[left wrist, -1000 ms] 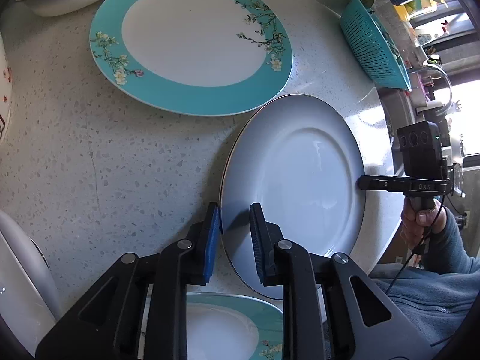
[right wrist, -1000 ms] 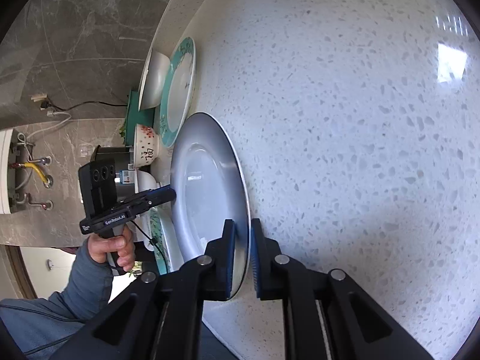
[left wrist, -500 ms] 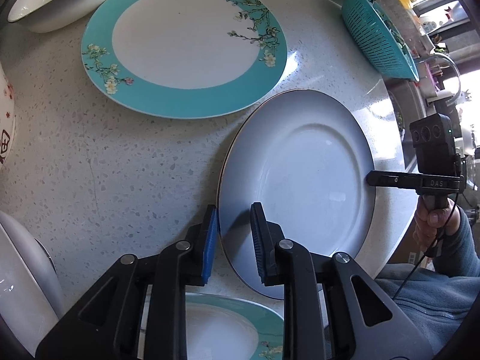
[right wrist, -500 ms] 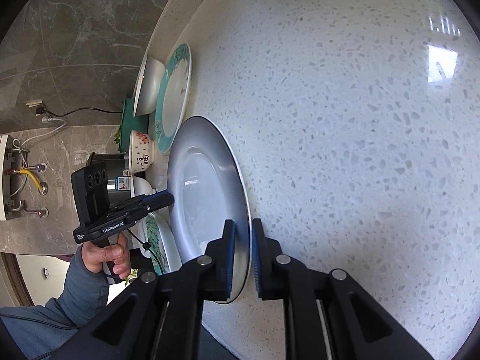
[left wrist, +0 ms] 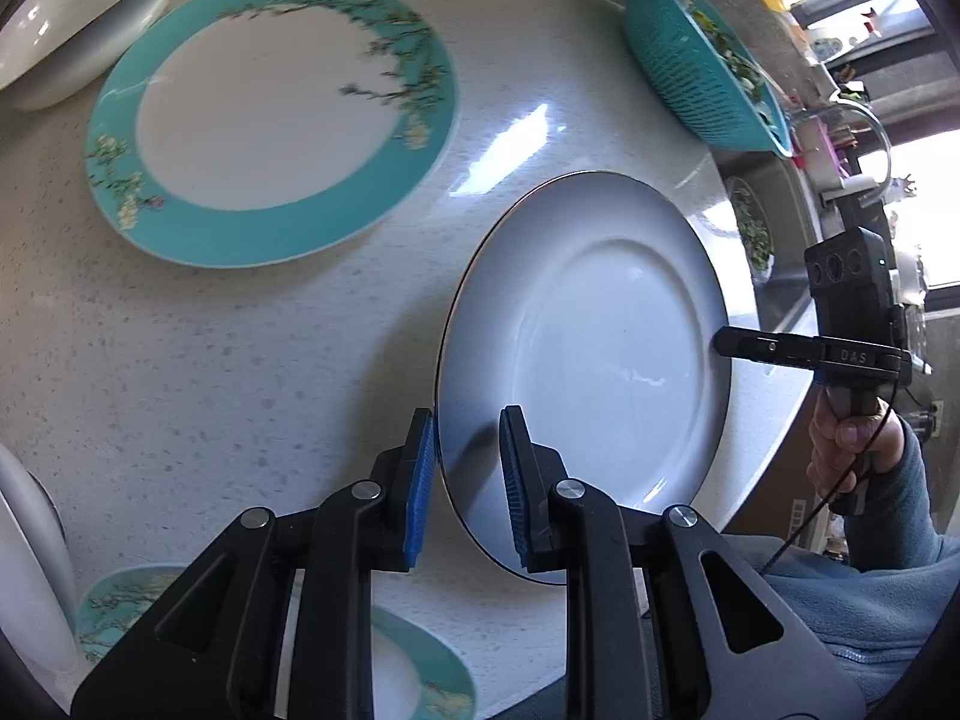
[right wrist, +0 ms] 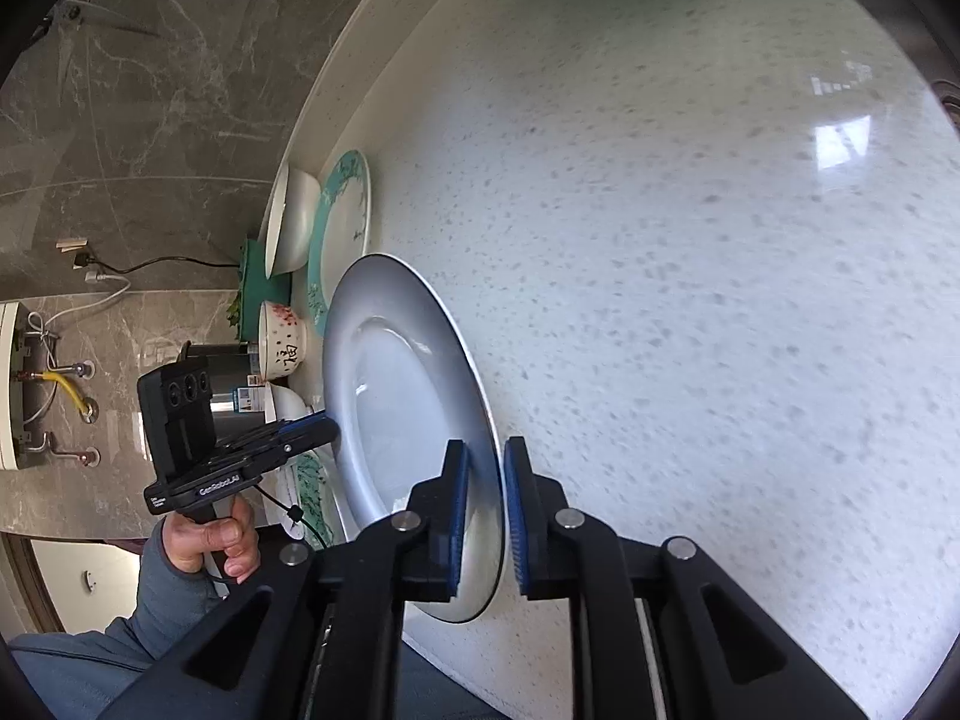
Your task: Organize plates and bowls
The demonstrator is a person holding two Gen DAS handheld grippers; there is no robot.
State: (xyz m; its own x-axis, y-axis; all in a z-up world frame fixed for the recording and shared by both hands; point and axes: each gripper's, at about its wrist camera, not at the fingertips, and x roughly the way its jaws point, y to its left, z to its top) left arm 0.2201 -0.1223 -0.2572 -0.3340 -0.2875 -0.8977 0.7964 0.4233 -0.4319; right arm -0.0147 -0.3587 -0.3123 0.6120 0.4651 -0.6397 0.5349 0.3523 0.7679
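Nearest each lens, two claws grip one pale grey plate (left wrist: pixel 600 360) by opposite edges. The left gripper (left wrist: pixel 465 480) has its blue pads nearly closed over the plate's near rim, one pad under it and one above; a thin gap shows on the upper side, so the hold looks loose. The right gripper (right wrist: pixel 483 525) is closed almost fully on the facing rim, both pads against the porcelain. The plate is tilted, carried just above the speckled countertop (left wrist: pixel 210 360).

Risk, as a judgement: glazed porcelain held only at two thin rim points may slip or pivot if the hands drift apart or move unevenly, and it could then strike the counter or the large teal-rimmed plate (left wrist: pixel 270 120) beyond.

A second teal-rimmed plate (left wrist: pixel 420 678) lies just below the left gripper, beside a white dish (left wrist: pixel 24 570). Farther off sit a white bowl (left wrist: pixel 72 30) and a teal colander (left wrist: pixel 702 72) with greens.

Legible writing: "GenRobot.AI" on the left gripper's handle in the right wrist view; "DAS" on the right gripper's handle in the left wrist view. A small patterned bowl (right wrist: pixel 282 342) carries a handwritten character, unreadable.
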